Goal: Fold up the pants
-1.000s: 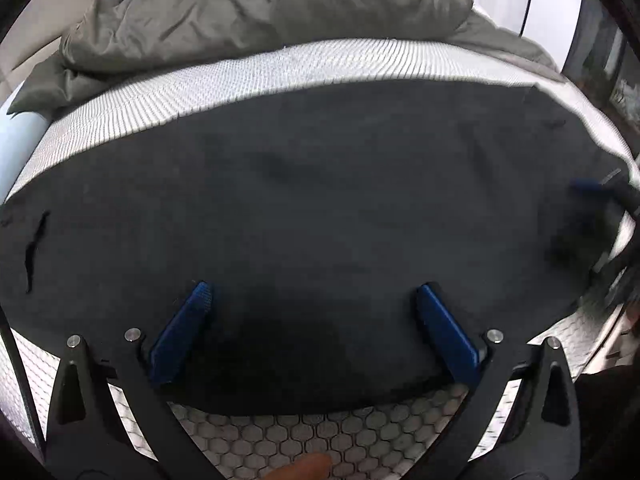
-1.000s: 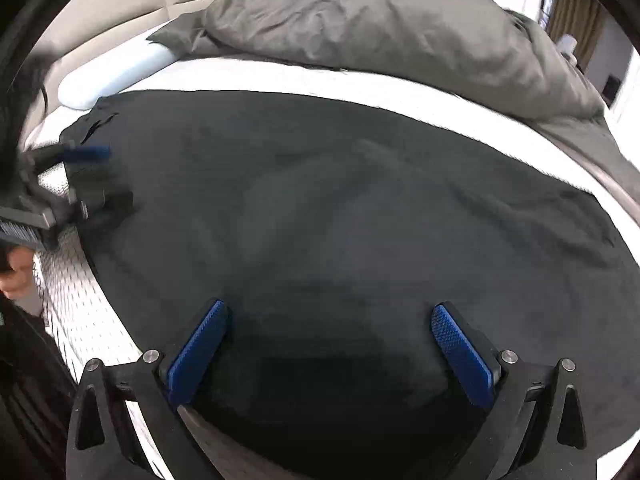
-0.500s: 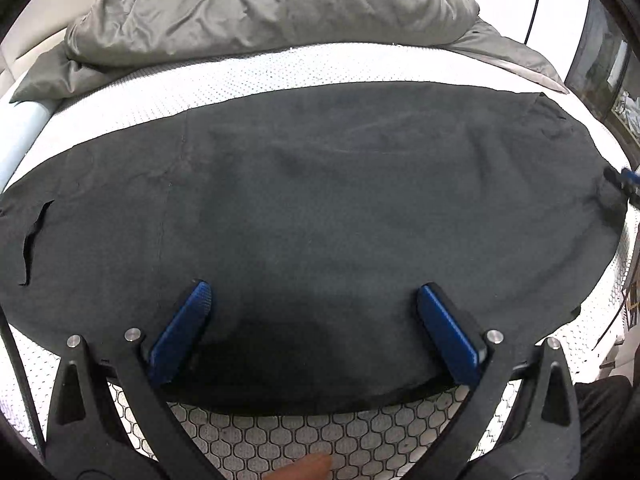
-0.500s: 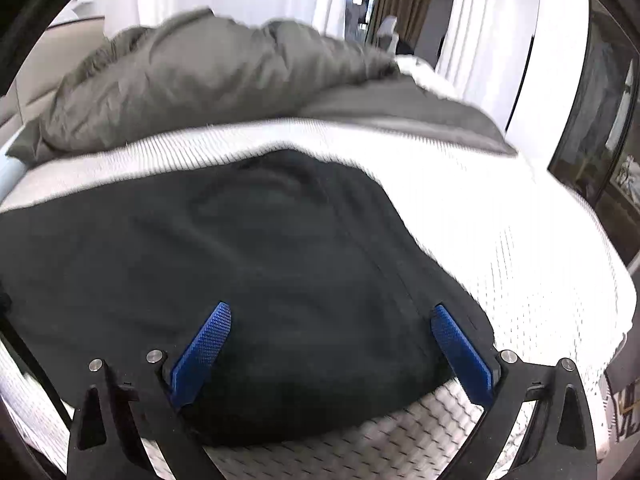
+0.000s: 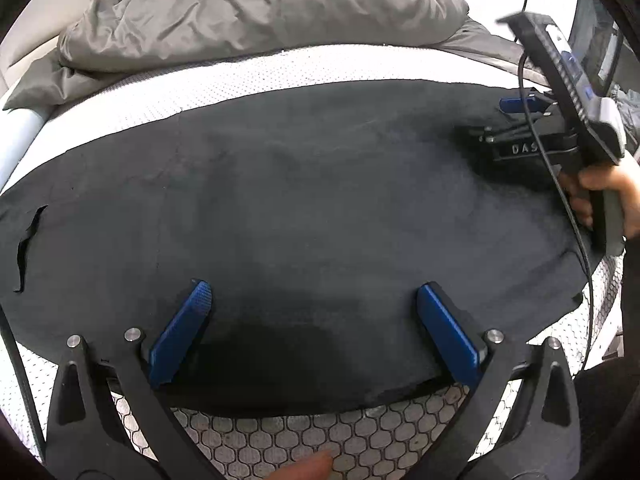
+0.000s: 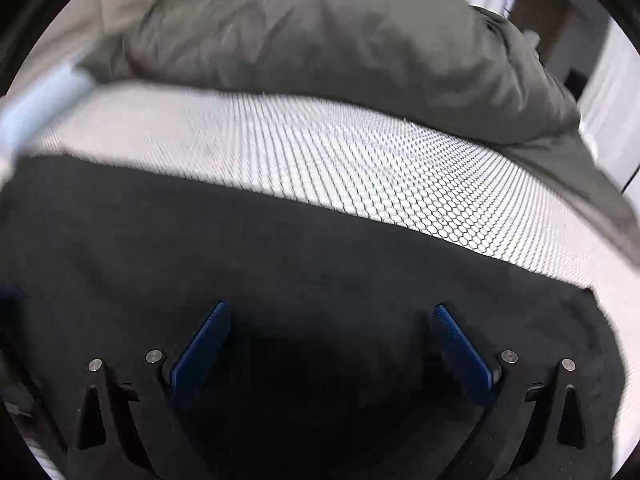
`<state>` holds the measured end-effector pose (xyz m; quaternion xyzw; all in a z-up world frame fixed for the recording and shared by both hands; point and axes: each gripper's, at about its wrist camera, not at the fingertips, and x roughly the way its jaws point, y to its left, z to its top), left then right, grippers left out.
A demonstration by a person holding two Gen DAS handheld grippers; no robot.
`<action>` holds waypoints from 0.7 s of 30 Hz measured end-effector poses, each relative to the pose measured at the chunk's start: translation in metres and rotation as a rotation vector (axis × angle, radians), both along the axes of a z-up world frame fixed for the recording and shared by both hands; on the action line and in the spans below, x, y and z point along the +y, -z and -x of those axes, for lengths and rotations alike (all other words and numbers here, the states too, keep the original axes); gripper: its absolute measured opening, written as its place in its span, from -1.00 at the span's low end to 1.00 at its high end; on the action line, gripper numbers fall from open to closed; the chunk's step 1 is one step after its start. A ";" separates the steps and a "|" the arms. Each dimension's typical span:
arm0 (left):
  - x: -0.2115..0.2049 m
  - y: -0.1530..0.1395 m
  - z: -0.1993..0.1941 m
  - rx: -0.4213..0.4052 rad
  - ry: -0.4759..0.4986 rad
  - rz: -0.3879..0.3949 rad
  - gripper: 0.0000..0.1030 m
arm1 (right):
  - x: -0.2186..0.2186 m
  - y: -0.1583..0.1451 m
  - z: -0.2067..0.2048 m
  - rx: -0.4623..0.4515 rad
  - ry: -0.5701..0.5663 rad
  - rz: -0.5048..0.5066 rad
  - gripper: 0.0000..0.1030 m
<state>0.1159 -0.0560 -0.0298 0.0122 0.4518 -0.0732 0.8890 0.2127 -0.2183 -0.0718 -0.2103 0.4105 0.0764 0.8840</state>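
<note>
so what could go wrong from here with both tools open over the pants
1. The left tool sits open over the near edge of the black pants. Closing there could also pinch the white mesh bed cover underneath.
2. The pants may lie in layers, so a shallow bite might lift only the top one and skew the fold.
3. The right tool view is blurred, so it is probably moving fast and could drag or wrinkle the cloth.

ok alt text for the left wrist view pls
Black pants lie spread flat on a white honeycomb-mesh bed, with the open left gripper over their near edge. At right, a hand holds the right gripper low over the pants' far end; a rumpled grey duvet is heaped behind.
</note>
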 end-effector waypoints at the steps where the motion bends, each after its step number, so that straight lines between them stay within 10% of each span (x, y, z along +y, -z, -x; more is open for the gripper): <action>1: 0.000 0.000 0.000 -0.002 0.002 0.002 1.00 | -0.006 0.000 -0.002 -0.008 0.007 0.011 0.99; 10: 0.005 -0.002 0.006 -0.002 -0.005 0.004 1.00 | -0.138 -0.013 0.026 -0.119 0.393 0.118 0.99; 21: -0.011 -0.029 0.020 -0.050 -0.027 0.068 0.99 | -0.223 -0.066 0.177 -0.283 0.446 -0.562 0.99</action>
